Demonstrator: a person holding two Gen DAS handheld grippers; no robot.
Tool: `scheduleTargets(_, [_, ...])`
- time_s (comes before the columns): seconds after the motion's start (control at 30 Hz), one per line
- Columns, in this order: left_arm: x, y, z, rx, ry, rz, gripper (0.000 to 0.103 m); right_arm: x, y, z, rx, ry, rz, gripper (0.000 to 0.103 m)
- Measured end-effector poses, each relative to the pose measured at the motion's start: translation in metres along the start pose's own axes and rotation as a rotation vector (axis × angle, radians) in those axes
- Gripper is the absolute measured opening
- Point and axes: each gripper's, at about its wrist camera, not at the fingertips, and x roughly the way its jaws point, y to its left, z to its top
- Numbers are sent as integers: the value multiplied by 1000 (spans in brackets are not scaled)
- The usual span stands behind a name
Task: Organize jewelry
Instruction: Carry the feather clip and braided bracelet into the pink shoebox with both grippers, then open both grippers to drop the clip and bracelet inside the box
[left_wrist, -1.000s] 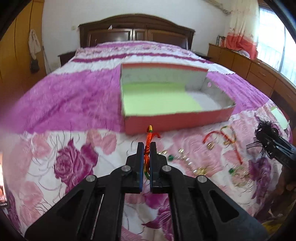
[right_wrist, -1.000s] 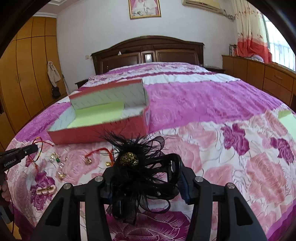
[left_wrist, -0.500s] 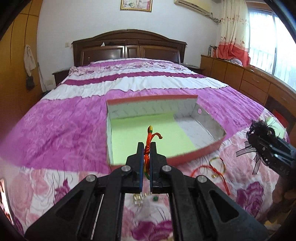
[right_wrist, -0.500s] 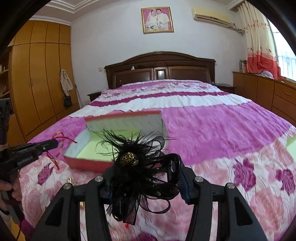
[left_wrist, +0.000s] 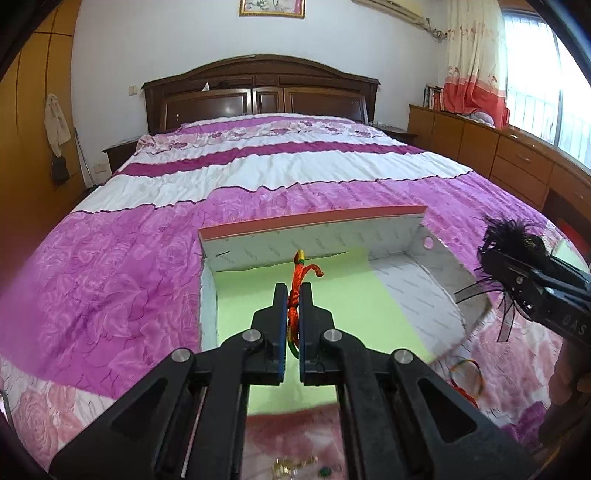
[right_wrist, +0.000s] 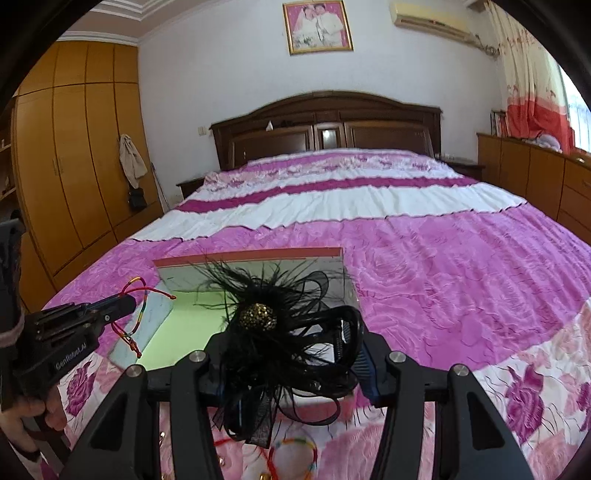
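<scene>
A home bedroom: a wide bed (right_wrist: 406, 236) with a purple floral quilt and dark carved headboard (right_wrist: 325, 125), a framed wedding portrait (right_wrist: 317, 26) above it, a wooden wardrobe (right_wrist: 74, 155), an air conditioner (right_wrist: 430, 18), curtains (left_wrist: 469, 62).

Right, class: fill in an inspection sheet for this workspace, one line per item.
Surface: bedspread, pink and purple floral.
Job's things: open box, green sheet inside; red cord bracelet; black feather hairpiece.
Clutter: loose bracelets and beads on the bedspread near the box.
Grippers: left claw shut on the red cord bracelet over the box; right claw shut on the black feather hairpiece.
Cables: nothing seen.
Surroundings: headboard, wardrobe, dresser.
</scene>
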Motion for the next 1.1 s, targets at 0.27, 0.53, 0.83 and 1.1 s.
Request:
scheduleTargets(0.27, [36, -6, 15, 16, 46, 15, 0, 53, 0, 16, -6, 91, -12, 55])
scheduleTargets(0.53, [75, -9, 23, 8, 150, 27, 0, 99, -3, 28, 1, 209, -13, 55])
scheduleTargets(0.83, [108, -7, 18, 41, 275, 48, 0, 141, -14, 26, 7, 359, -51, 55])
scheduleTargets(1.1, [118, -3, 13, 13, 356, 41, 5, 147, -2, 21, -85, 399, -83, 59])
